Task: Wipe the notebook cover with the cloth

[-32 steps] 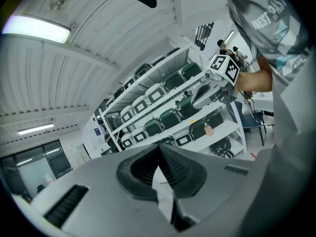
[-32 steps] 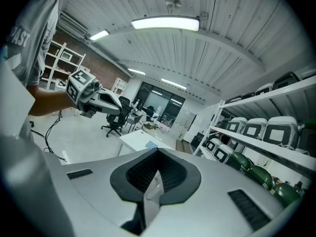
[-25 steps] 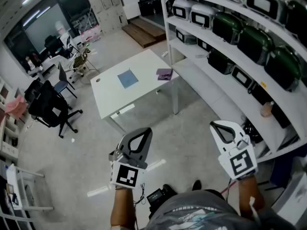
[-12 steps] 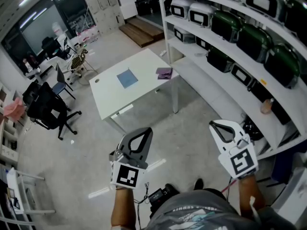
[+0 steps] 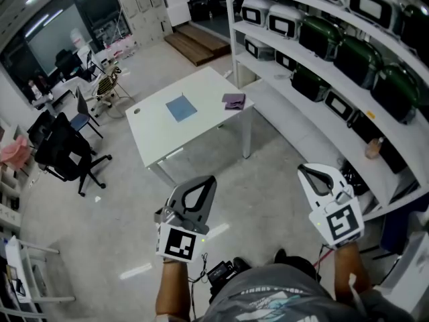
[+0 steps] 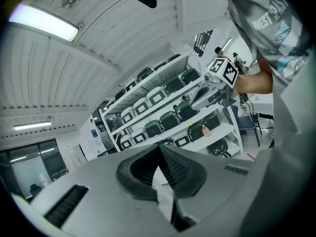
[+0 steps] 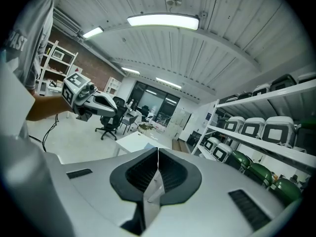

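Observation:
In the head view a blue notebook lies flat near the middle of a white table, far ahead of me. A purple cloth sits crumpled at the table's right edge, apart from the notebook. My left gripper and right gripper are held up close to my body over the floor, well short of the table. Both are shut, with nothing between the jaws. In the left gripper view the left gripper shows its jaws meeting, and in the right gripper view so does the right gripper.
Tall white shelving with green and white cases runs along the right, close beside the table. Black office chairs stand on the floor to the left. A black device with cables lies on the floor by my feet.
The head view has shifted slightly, so the table sits a little further right in the picture. Both grippers stay shut, in nearly the same place.

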Available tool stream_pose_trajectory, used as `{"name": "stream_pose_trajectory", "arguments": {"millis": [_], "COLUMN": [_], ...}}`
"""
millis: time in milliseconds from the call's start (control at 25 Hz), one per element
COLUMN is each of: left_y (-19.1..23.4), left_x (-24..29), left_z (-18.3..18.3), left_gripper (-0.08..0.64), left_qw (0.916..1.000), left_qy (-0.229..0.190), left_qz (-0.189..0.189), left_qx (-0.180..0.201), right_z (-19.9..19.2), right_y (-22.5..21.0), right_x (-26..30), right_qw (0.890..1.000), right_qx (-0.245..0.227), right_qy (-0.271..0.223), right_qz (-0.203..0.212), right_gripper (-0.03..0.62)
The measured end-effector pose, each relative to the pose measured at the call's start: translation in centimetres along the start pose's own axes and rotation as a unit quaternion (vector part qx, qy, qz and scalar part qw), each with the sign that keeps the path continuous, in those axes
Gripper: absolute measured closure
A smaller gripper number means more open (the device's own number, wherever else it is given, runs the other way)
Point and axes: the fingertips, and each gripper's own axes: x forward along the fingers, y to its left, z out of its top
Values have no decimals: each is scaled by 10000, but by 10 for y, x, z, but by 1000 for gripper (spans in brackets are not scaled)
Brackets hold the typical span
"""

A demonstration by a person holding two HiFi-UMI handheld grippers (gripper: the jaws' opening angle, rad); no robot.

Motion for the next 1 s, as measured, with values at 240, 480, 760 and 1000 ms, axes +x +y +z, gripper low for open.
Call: {"name": "stream_pose_trajectory", "arguments": {"millis": [240,480,760,1000], "left_y": [10,26,37,56], "left_x": [-5,4,42,95], "left_z": [-9,-19,-29,-37], "left_gripper": [557,557,557,557], "left_qw": [10000,10000,9997,9988], "left_qy": [-67,-13,227,454], "left_qz": [-38,25,54,165], "left_qx": [-21,-58,-66,-56], "right_z": [9,13,0,-18], "right_y": [13,5,-27,-71], "right_x": [17,44,81,124], "right_qw": [9999,9998,9994,9983], "right_qx": [-114,-116,-36,10], "right_qy": [40,-19,-144,-249], "right_qz": [70,150,305,522], "right_gripper": [561,561,561,561]}}
